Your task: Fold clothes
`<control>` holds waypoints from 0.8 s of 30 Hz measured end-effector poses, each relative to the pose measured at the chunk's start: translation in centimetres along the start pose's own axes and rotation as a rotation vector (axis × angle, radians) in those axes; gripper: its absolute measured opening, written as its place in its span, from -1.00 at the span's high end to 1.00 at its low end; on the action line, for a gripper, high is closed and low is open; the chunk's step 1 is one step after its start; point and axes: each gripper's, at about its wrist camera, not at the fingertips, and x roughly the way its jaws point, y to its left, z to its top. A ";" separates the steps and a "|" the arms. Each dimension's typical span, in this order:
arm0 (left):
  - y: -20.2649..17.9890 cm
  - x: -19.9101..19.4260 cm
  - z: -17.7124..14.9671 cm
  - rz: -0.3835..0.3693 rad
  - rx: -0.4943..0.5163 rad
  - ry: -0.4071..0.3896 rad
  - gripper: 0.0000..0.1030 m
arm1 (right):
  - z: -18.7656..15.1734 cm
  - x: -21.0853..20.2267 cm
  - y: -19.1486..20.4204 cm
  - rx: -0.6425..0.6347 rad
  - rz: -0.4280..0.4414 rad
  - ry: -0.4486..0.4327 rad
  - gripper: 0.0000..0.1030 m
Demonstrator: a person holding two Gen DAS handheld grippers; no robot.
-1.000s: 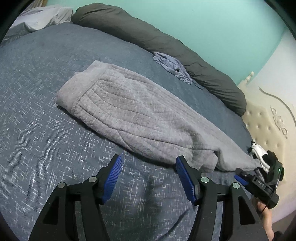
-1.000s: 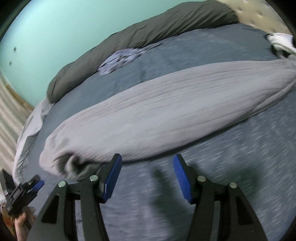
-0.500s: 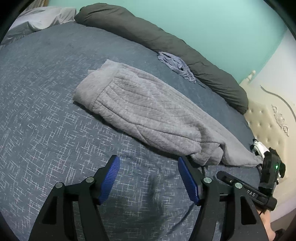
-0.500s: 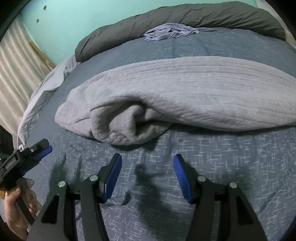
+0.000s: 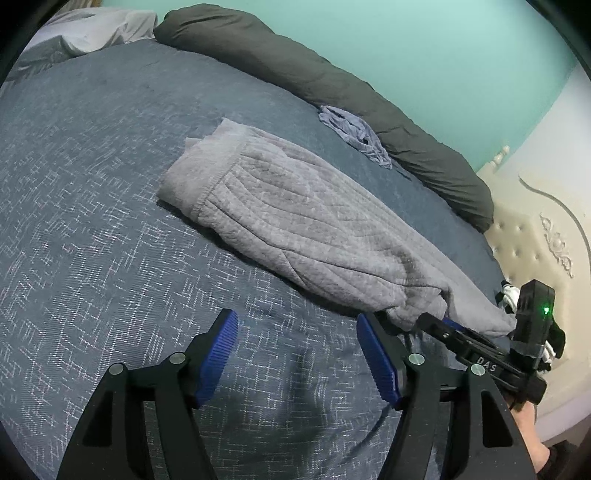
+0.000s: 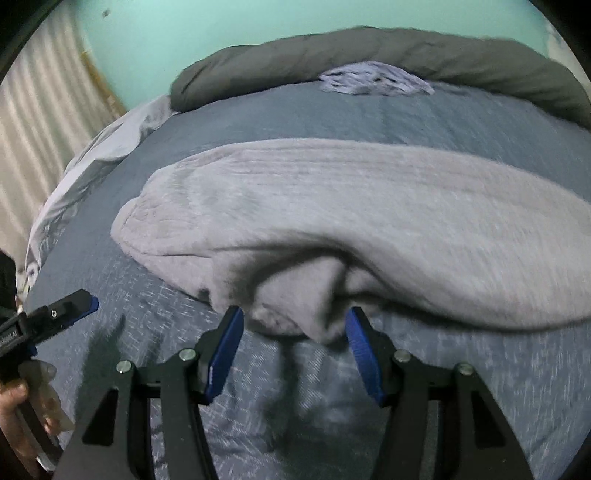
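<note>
Jaws apart on both: the right gripper (image 6: 293, 345) straddles a bunched fold of the long grey ribbed knit garment (image 6: 351, 218) at frame centre; the left gripper (image 5: 297, 354) hovers over blue patterned bedspread (image 5: 92, 229), lower centre.

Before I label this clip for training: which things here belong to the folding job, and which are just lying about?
Part of the job:
- long grey ribbed knit garment, bunched at its near end
- open right gripper, closing in on that bunched end
- open left gripper, over bare bedspread

Lying about:
- crumpled lilac-blue cloth
- dark grey rolled duvet
- pale grey sheet
- cream tufted headboard
</note>
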 end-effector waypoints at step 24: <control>1.4 0.1 0.6 0.004 -0.015 0.006 -0.38 | -3.7 -1.3 -2.2 0.011 0.093 0.034 0.95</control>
